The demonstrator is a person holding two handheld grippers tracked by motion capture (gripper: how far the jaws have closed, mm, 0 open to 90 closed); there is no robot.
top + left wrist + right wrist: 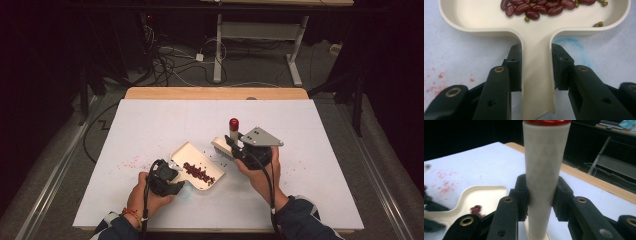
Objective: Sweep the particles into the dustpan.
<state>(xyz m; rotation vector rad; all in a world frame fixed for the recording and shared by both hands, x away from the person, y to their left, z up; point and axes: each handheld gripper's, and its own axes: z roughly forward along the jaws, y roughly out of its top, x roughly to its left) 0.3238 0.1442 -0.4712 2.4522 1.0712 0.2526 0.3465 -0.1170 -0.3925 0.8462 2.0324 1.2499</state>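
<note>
Dustpan (pixel 537 75) handle clamped in left gripper (pixel 536 67), brush (pixel 545 170) handle clamped in right gripper (pixel 541 195), no readable writing.

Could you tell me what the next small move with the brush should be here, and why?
Probably draw the brush toward the dustpan's open edge. The right gripper is shut on the brush's handle, the left gripper clamps the dustpan's handle, and kidney beans already lie inside, so any strays on the table are probably swept in next.

Cream dustpan (pixel 196 167) lies flat on the counter (pixel 150 125), holding red beans (pixel 199 173) and a few green ones. Cream brush (pixel 223 146) has a red-capped handle (pixel 545 170) standing upright
</note>
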